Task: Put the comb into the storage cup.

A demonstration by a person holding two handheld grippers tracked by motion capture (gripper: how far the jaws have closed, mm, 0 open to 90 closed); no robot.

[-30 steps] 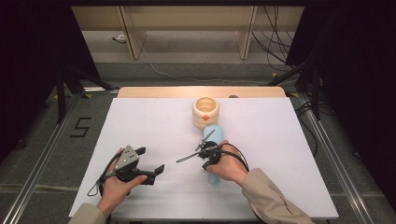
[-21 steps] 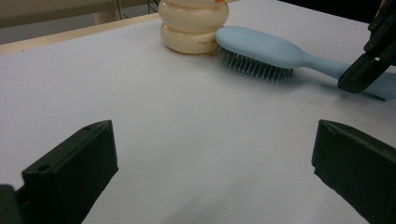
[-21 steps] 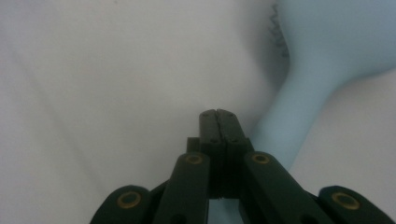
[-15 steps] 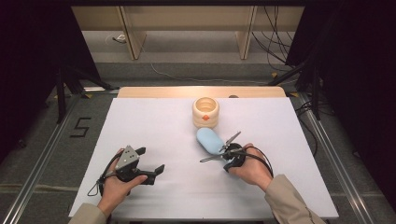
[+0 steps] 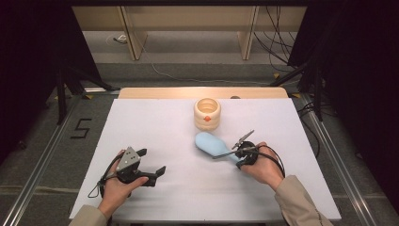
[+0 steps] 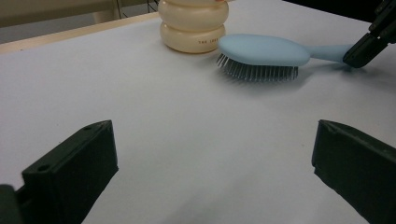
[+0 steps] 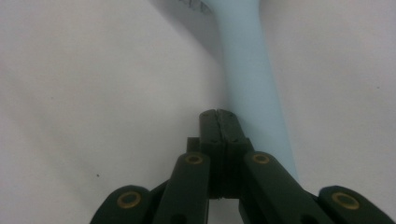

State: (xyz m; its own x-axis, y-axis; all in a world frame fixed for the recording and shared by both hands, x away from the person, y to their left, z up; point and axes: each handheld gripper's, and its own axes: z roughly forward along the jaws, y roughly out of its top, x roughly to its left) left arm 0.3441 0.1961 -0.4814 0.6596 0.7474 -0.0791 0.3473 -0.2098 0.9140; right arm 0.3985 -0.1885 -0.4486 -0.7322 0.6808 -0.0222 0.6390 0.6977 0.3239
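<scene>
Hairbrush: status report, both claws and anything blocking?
Left claw open, parked on table. Right claw shut, beside hairbrush handle, not gripping. Brush bristles-down near cream container. Nothing in the way.

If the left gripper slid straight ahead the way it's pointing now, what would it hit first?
Probably the blue hairbrush, bristles down on the table, with the cream ringed jar just behind it. The left gripper has bare table before that; depth is hard to judge.

Pale blue hairbrush (image 5: pixel 210 143) lying on the white tabletop (image 5: pixel 155 127).
It is resting bristles-down, its handle pointing toward the person, just before a cream ringed jar (image 5: pixel 207 113).
</scene>
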